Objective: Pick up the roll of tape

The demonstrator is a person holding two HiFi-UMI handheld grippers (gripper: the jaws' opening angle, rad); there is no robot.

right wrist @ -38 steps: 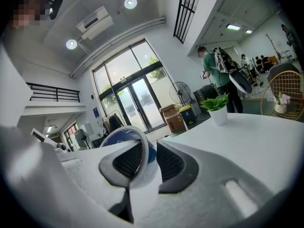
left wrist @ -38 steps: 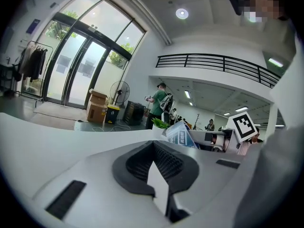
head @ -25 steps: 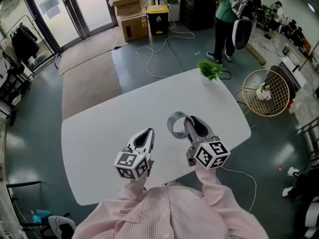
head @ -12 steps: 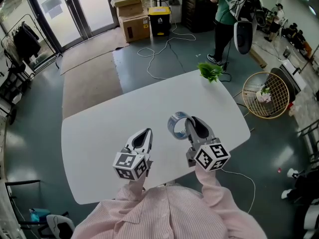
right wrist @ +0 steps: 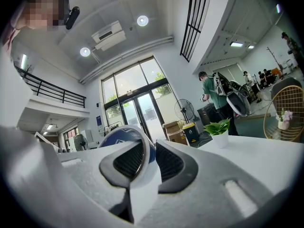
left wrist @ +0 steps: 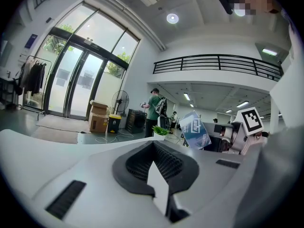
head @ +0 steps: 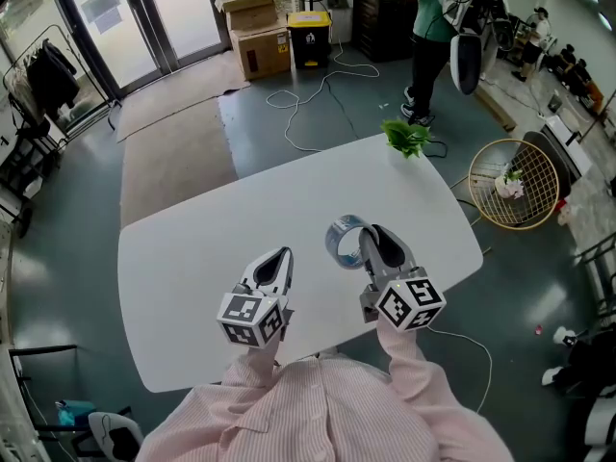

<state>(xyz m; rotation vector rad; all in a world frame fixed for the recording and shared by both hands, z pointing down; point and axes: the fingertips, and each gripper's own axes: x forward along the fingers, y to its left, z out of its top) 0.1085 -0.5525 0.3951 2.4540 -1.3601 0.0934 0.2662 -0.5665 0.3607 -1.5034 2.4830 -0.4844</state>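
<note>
You wore a pink shirt (head: 327, 417) with fine pale stripes, its long sleeves (head: 412, 352) running down to the wrists. Your left gripper (head: 281, 258) and right gripper (head: 373, 233) had pale grey shells and black ribbed pads (right wrist: 127, 160). Each carried a white cube (head: 255, 318) printed with black square markers.

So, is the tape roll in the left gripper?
No, the right gripper pinches the tape roll by its wall; the left gripper is shut on nothing.

No lettering reads clearly (white print on the roll of tape (left wrist: 194, 129) is too blurred).
</note>
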